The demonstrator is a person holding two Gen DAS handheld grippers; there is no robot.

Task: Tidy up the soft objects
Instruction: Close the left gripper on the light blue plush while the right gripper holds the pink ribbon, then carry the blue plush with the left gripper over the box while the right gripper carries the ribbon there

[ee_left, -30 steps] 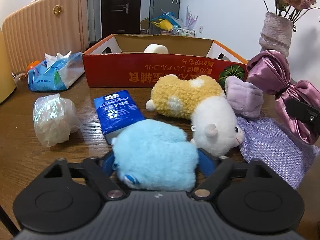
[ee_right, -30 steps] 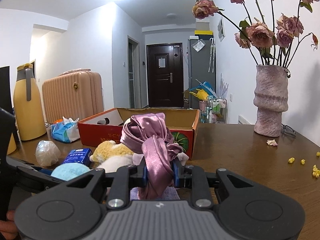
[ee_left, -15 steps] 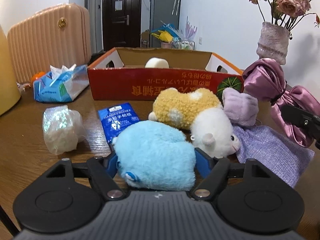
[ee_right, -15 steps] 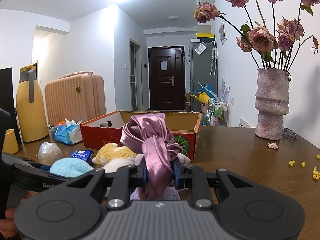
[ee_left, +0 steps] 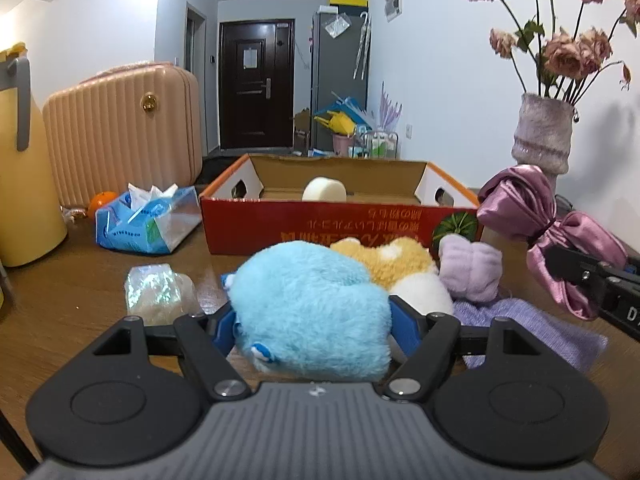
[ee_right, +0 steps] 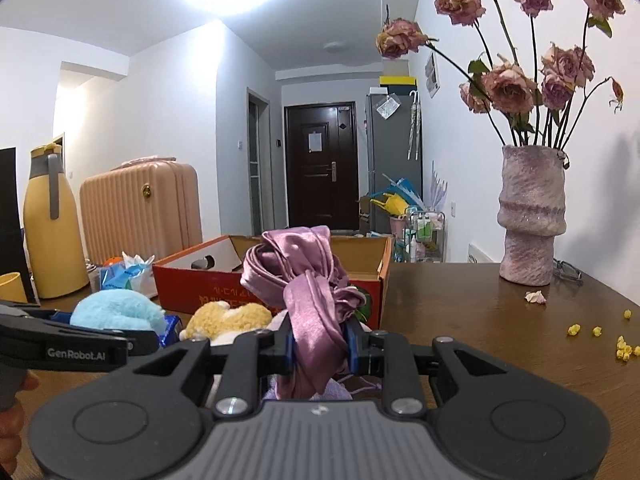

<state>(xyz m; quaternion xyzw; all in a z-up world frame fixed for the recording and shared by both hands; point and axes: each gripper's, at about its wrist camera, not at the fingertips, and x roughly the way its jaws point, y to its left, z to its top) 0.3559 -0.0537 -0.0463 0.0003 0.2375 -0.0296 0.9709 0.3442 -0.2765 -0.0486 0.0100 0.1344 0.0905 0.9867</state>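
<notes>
Lifted off the counter (ee_left: pixel 60 304) within the last second, the blue plush (ee_left: pixel 312 312) rides in the left claw (ee_left: pixel 312 330); the right claw (ee_right: pixel 316 344) grips the satin bow (ee_right: pixel 304 280), both short of the box (ee_left: pixel 340 224).

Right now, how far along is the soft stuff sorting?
Done: one cream roll lies in the cardboard box. In hand: left gripper holds the blue plush, right gripper the satin bow. Left: yellow plush and lilac pouch on the table.
</notes>
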